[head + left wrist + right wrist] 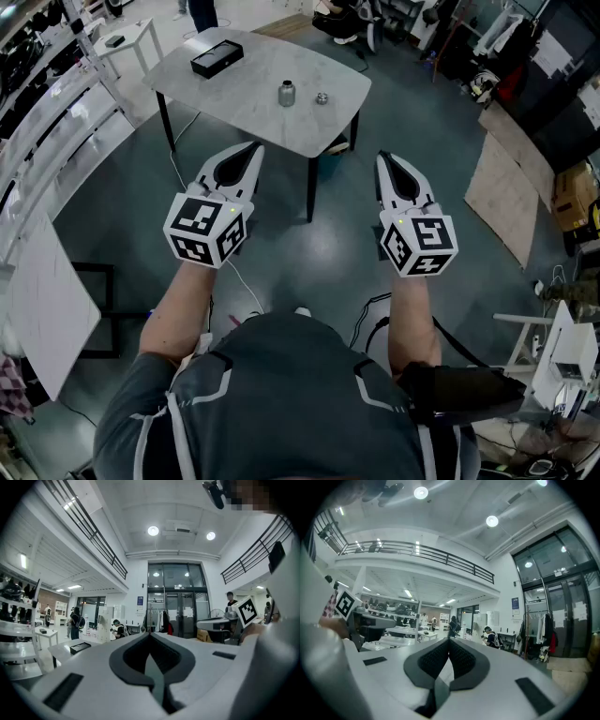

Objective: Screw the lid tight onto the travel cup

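Steel cup [287,94] and lid [322,97] are sitting apart on the table [246,111], untouched; left gripper [253,150] and right gripper [383,159] are hovering well short, closed and empty, likely needing to approach first.

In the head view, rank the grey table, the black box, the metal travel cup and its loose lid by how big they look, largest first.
1. table, by far the largest
2. black box
3. travel cup
4. lid, the smallest

All stand on the same table at a similar distance from the camera, so the order looks safe.
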Tool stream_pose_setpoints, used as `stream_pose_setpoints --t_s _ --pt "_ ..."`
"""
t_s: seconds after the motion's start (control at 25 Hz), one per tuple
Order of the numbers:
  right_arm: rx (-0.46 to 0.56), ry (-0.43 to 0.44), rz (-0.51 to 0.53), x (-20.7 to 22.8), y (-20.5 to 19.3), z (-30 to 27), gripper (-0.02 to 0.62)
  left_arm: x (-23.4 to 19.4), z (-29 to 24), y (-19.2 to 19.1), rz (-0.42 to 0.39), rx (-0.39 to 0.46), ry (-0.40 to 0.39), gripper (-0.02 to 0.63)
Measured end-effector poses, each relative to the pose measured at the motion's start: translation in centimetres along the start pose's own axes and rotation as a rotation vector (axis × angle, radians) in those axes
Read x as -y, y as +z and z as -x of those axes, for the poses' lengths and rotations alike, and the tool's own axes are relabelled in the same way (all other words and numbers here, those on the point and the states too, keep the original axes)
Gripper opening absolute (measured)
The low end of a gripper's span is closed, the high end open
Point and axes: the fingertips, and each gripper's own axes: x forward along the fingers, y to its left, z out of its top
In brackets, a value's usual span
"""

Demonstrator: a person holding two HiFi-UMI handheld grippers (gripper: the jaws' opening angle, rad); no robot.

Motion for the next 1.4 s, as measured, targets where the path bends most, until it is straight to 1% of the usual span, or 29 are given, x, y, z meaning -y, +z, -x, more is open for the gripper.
stream_pose_setpoints --t_s 0.16,0.28,0.32,0.52,0.72,0.84,0.92,1.04,1.16,1.28,1.4 --pt "0.006 0.002 -0.003 0.9 -0.1 0.1 0.026 0.5 -0.8 -0.3 0.007 0.0 0.006 0.009" --pt "0.005 -0.029 -0.04 2.2 -0.7 0.3 0.026 0.9 -1.4 -0.7 0.01 -0.011 0.002 0.009" --pt "0.004 -0.028 -0.047 2.5 -0.9 0.4 0.028 1.1 -1.6 -0.8 0.011 -0.015 0.002 0.009" --pt "0.012 0.023 -0.043 3.8 -1.6 2.1 0.028 2.7 -2.8 -1.4 0.007 -0.03 0.024 0.009" --pt "0.009 0.039 -0.039 6.3 -2.7 2.4 0.028 4.2 -4.9 -1.5 -0.023 -0.032 0.038 0.009" --pt "0.0 0.037 -0.058 7.5 -3.9 1.7 0.028 4.0 -5.8 -2.5 -0.025 -0.06 0.041 0.009" --pt "-0.002 0.05 -0.07 7.6 -4.5 0.9 0.028 3.5 -6.3 -3.4 -0.023 -0.078 0.044 0.009" --pt "-0.01 0.06 -0.043 8.0 -4.8 -0.7 0.028 2.1 -8.0 -4.3 -0.011 -0.08 0.04 0.009" --pt "-0.011 0.049 -0.04 8.6 -5.0 -3.3 0.028 0.1 -9.9 -4.4 -0.01 -0.051 -0.004 0.009" --pt "-0.017 0.046 -0.037 8.6 -5.3 -7.2 0.028 -3.4 -12.3 -4.5 -0.018 -0.032 -0.022 0.009" --pt "-0.026 0.05 -0.027 7.8 -6.2 -12.1 0.028 -7.6 -15.1 -5.7 0.009 -0.024 -0.04 0.009"
